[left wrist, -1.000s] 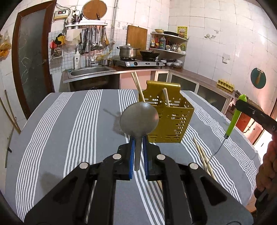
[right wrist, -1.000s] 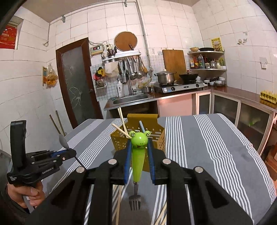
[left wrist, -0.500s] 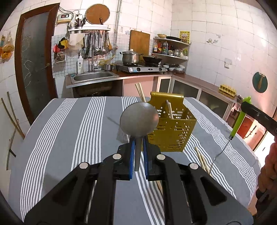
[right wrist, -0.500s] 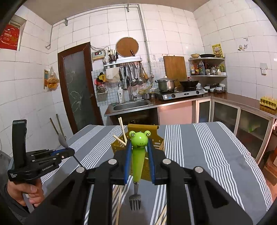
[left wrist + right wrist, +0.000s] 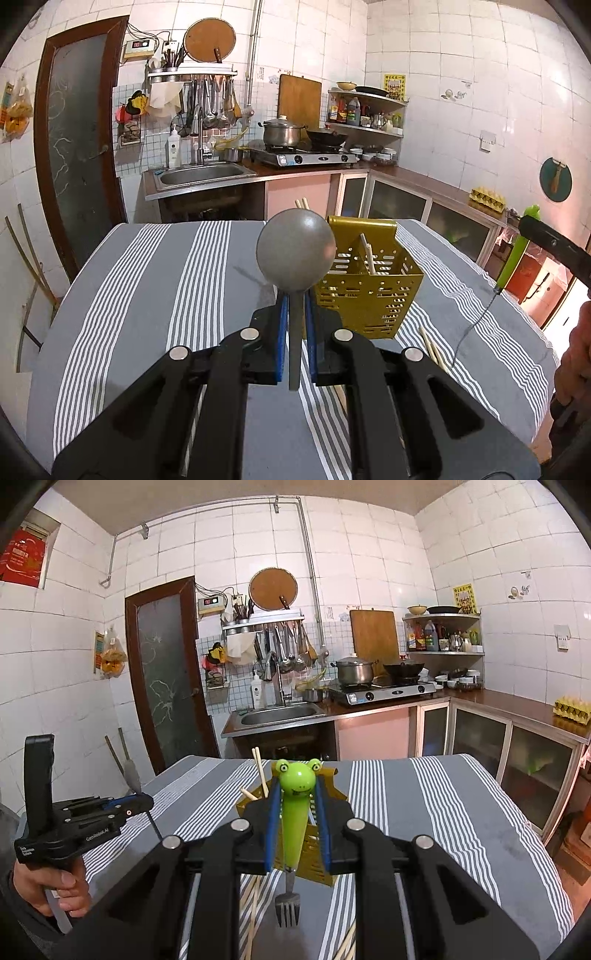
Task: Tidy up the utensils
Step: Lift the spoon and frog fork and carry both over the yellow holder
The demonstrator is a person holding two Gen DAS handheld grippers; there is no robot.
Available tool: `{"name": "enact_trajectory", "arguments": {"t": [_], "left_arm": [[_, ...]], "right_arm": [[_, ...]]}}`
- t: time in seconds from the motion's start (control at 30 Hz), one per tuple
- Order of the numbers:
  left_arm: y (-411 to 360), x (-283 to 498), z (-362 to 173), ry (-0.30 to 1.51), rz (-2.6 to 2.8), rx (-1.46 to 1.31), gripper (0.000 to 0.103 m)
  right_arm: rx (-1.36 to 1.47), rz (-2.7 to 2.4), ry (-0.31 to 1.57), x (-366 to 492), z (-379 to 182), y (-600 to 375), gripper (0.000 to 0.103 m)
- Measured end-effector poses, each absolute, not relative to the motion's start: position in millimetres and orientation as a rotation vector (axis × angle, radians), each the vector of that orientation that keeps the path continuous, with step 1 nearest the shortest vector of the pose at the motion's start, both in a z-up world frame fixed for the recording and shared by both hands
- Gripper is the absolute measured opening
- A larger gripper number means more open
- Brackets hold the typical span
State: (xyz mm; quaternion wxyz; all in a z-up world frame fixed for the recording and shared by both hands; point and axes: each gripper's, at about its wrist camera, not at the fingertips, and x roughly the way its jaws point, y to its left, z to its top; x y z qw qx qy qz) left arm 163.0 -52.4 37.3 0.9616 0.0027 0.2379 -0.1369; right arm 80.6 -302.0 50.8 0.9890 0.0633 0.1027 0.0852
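Both grippers are loaded and held above the table (image 5: pixel 147 280). The left gripper (image 5: pixel 294 332) is clamped on the spoon (image 5: pixel 295 254) by its handle, bowl up, handle end hanging below the pads. The right gripper (image 5: pixel 296 830) is clamped on the fork (image 5: pixel 295 812) – pads on the green frog handle, tines pointing down.

The yellow caddy (image 5: pixel 369 291) stands on the striped cloth just beyond & slightly right of the spoon in the left view, and directly behind the fork in the right view. A few chopsticks (image 5: pixel 367 251) already stand in it; more chopsticks lie loose on the cloth beside it (image 5: pixel 434 350).

Step in hand, as I read it: drop spoon and fork into the caddy. To do it well –
- go one at a time, so the grippers don't crowd over the opening;
- bring the low end over a free compartment, away from the leaning sticks;
- keep the utensil near vertical, lower until the tip is inside the rim, then let go;
- the caddy looks light, so avoid nudging its wall.

Loose chopsticks are probably left for after.
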Motion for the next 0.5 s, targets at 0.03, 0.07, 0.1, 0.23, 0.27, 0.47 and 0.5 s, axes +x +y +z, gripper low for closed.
{"name": "enact_trajectory", "arguments": {"t": [0.03,0.07,0.1,0.23,0.27,0.47,0.5], "left_arm": [[-52,163,38,0.480,-0.277,0.007,0.008],[-52,163,39,0.479,-0.279,0.007,0.008],[-52,164,40,0.477,-0.279,0.007,0.008],[-53,166,43,0.472,-0.283,0.014,0.008],[-53,167,44,0.470,-0.285,0.016,0.008],[-54,168,49,0.457,-0.291,0.021,0.008],[-55,168,50,0.456,-0.291,0.022,0.008]], "right_arm": [[0.127,0.172,0.204,81,52,-302,0.018],[0.126,0.172,0.200,81,54,-303,0.018],[0.125,0.171,0.196,80,55,-303,0.018],[0.124,0.170,0.185,81,60,-304,0.018],[0.125,0.169,0.183,81,60,-306,0.018],[0.127,0.172,0.180,83,63,-307,0.018],[0.127,0.172,0.179,83,63,-306,0.018]]}}
